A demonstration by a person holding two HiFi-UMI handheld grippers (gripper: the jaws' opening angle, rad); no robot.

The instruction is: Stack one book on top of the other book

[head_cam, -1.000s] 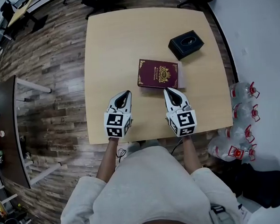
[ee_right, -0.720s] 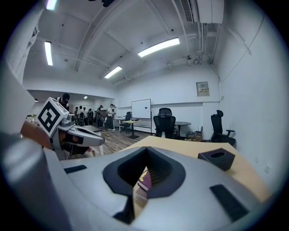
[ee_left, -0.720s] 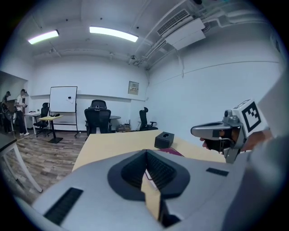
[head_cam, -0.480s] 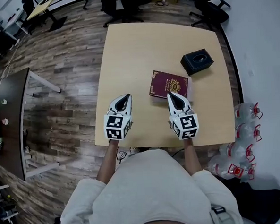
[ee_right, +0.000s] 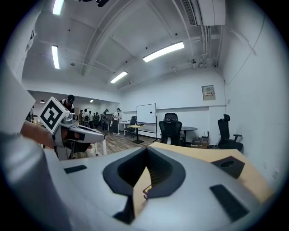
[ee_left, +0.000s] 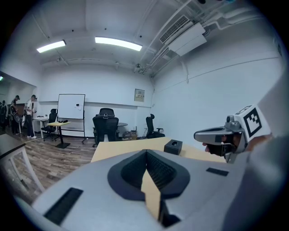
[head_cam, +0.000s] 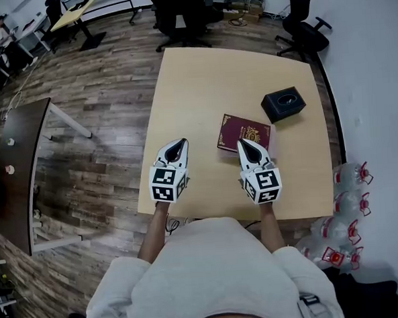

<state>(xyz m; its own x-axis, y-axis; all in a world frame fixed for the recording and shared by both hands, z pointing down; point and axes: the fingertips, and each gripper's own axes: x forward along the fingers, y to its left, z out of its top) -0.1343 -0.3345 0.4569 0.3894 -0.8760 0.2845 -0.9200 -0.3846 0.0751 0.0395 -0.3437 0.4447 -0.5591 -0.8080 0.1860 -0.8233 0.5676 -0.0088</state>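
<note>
A maroon book (head_cam: pixel 246 130) with gold print lies flat on the light wooden table (head_cam: pixel 195 88). A pale edge of something under it shows along its right side. My right gripper (head_cam: pixel 246 143) is shut and empty, with its tip over the book's near edge. A gold-printed corner of the book (ee_right: pixel 145 191) shows below its closed jaws. My left gripper (head_cam: pixel 177 143) is also shut and empty, held over bare table to the left of the book. Each gripper sees the other beside it: the right gripper (ee_left: pixel 224 134) and the left gripper (ee_right: pixel 72 130).
A black box (head_cam: pixel 284 105) with a round recess sits on the table behind and right of the book, also seen as the box (ee_left: pixel 173 146) and the box (ee_right: pixel 229 166). Water bottles (head_cam: pixel 348 179) stand on the floor to the right. Office chairs (head_cam: pixel 176 5) stand past the far edge. A dark table (head_cam: pixel 18 173) is at the left.
Both shut grippers have lifted off the table's near part and now hang higher. The head view has tilted, so the table and book look smaller and further right.
</note>
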